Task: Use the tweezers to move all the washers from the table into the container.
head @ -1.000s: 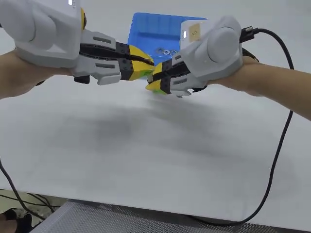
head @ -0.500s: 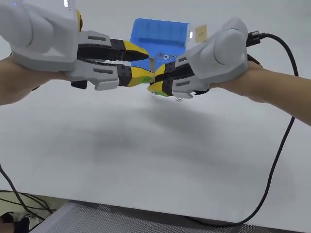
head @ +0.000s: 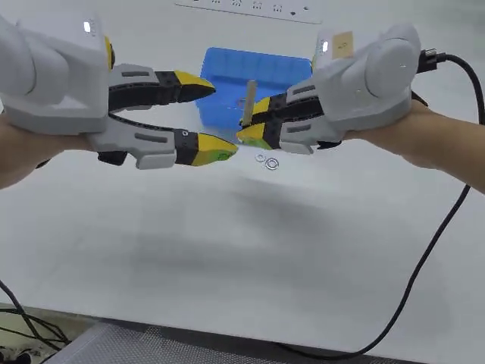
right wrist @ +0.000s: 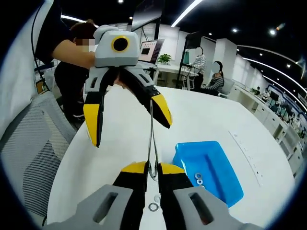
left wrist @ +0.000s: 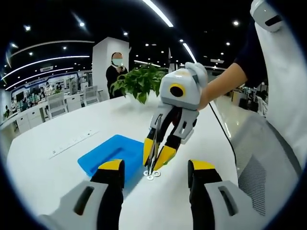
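Note:
My right gripper point(head: 247, 130) is shut on thin metal tweezers point(head: 248, 102), which stand up from its tips in front of the blue container point(head: 227, 72). In the right gripper view the tweezers point(right wrist: 152, 134) rise from between my right gripper's point(right wrist: 152, 171) closed jaws. My left gripper point(head: 212, 119) hangs open just to the left with nothing between its jaws. Two washers point(head: 267, 161) lie on the white table below the right gripper. More washers point(right wrist: 198, 178) rest inside the container point(right wrist: 216, 160). The left gripper view has my left gripper point(left wrist: 156, 167) facing the tweezers point(left wrist: 152, 146) and the table washers point(left wrist: 151, 175).
A black cable point(head: 447, 220) trails off the right gripper across the table toward its front edge point(head: 227, 330). A power strip point(head: 250, 6) lies behind the container. A mesh chair point(right wrist: 29, 167) stands beside the table, a plant point(left wrist: 141, 81) at its far end.
My left gripper has opened wide and drawn back to the left, away from the right gripper. The tweezers now stand in the right gripper alone, and the table washers have come into sight.

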Tool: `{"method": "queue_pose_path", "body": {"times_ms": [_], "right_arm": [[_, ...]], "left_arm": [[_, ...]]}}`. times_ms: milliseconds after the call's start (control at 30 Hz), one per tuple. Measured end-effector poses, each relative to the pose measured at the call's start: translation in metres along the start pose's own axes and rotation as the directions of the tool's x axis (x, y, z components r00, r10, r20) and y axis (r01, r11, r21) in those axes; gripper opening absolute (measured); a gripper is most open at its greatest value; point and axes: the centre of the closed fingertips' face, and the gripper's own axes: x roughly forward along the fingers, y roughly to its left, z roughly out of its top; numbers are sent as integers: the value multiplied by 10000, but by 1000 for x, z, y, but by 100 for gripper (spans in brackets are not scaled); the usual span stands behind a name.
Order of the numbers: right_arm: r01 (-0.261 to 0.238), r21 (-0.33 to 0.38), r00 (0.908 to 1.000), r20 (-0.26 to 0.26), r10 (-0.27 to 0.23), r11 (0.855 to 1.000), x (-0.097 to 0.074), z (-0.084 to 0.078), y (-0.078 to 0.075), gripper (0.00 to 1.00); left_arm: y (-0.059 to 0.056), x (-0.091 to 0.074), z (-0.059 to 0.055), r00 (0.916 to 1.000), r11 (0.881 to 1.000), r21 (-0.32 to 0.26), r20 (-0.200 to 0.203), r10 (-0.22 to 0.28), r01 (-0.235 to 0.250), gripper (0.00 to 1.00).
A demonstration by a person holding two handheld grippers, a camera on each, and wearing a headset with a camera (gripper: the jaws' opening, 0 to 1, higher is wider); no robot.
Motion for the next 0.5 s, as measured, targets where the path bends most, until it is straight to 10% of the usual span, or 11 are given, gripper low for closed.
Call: {"method": "queue_pose_path", "body": {"times_ms": [500], "right_arm": [[374, -201, 9987, 354, -367, 9991, -22, 28, -15, 10]], "left_arm": [[-3, -9, -7, 9975, 9941, -858, 196, 676, -657, 99]]}}
